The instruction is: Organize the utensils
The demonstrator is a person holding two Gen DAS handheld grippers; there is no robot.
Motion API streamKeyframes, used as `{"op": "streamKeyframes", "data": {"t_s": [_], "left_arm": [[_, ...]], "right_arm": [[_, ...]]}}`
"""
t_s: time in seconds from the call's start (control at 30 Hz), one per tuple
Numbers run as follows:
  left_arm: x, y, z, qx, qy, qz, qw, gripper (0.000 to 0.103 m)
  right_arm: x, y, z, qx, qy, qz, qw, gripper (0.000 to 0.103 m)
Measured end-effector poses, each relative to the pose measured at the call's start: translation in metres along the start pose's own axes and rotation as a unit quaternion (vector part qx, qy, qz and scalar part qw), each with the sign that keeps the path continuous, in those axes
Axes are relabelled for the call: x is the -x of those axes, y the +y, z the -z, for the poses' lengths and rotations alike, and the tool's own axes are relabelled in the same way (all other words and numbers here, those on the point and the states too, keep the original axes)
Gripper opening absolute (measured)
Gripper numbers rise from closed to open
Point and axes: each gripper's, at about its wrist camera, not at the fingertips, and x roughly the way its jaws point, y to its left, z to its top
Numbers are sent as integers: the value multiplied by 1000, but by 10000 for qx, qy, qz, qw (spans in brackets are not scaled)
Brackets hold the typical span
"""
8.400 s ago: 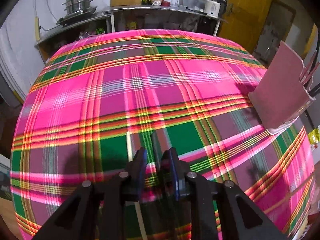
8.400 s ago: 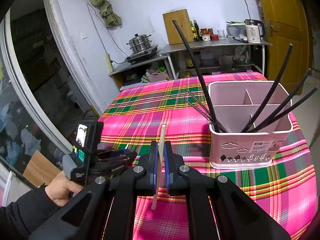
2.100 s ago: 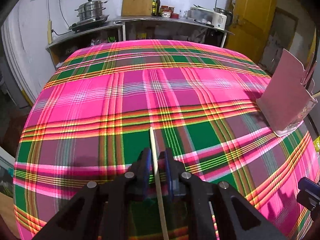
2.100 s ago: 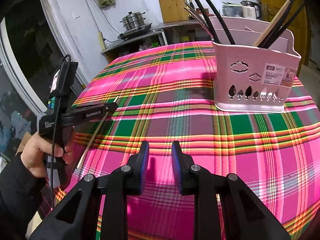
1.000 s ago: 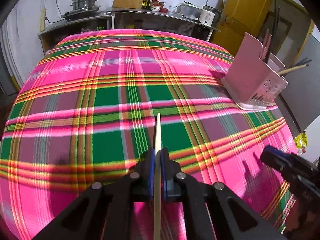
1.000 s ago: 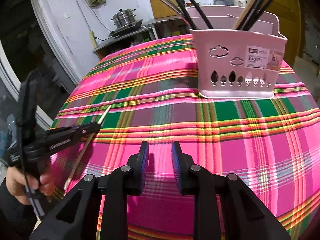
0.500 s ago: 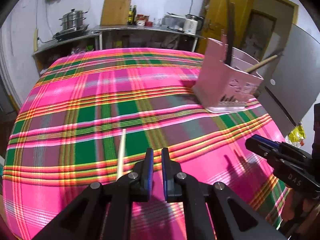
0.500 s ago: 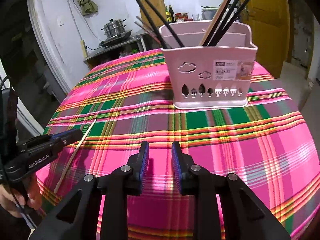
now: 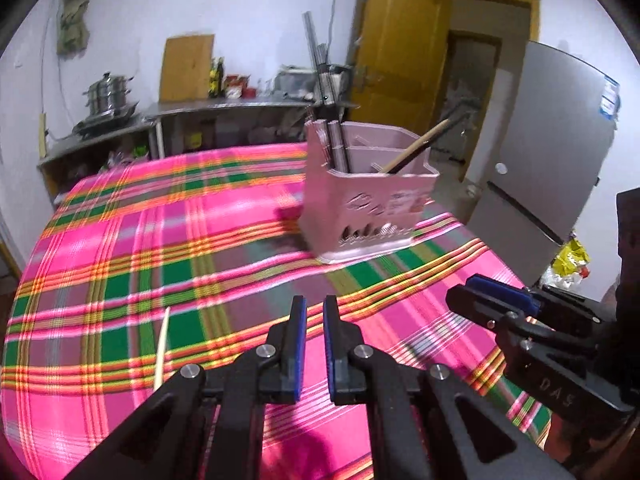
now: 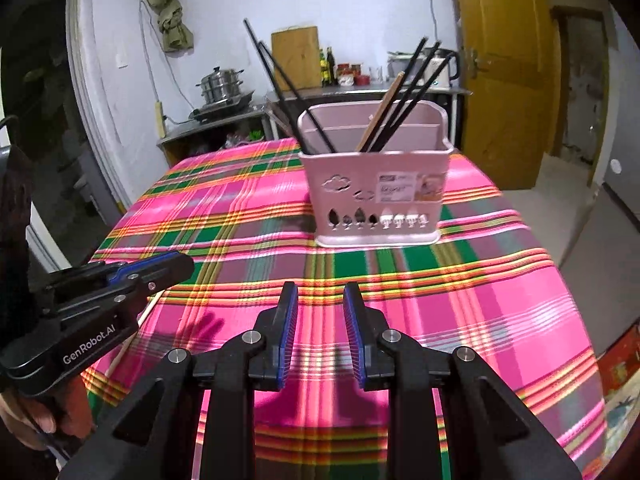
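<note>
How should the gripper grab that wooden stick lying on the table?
Probably from straight above, near the middle of the wooden chopstick. It lies flat on the tablecloth, thin and long, so the left gripper should straddle it crosswise, one finger on each side.

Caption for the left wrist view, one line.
Empty left gripper over plaid tablecloth; wooden chopstick lies to its left, pink utensil basket ahead.
</note>
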Motion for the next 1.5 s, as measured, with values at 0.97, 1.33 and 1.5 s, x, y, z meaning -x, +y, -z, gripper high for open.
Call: {"op": "streamKeyframes", "data": {"t_s": [0.97,1.33,1.5], "left_arm": [[33,-29,1,-277,-716,77,9970,13],[32,-29,1,-270,-709,65,9971,13],[32,-29,2,-276,-721,50,9970,13]], "right_arm": [[43,-3,4,-14,-407,357,9985,25],[40,-2,4,0,-391,347,9986,25],[37,-1,5,22,-384,344,9987,25]]}}
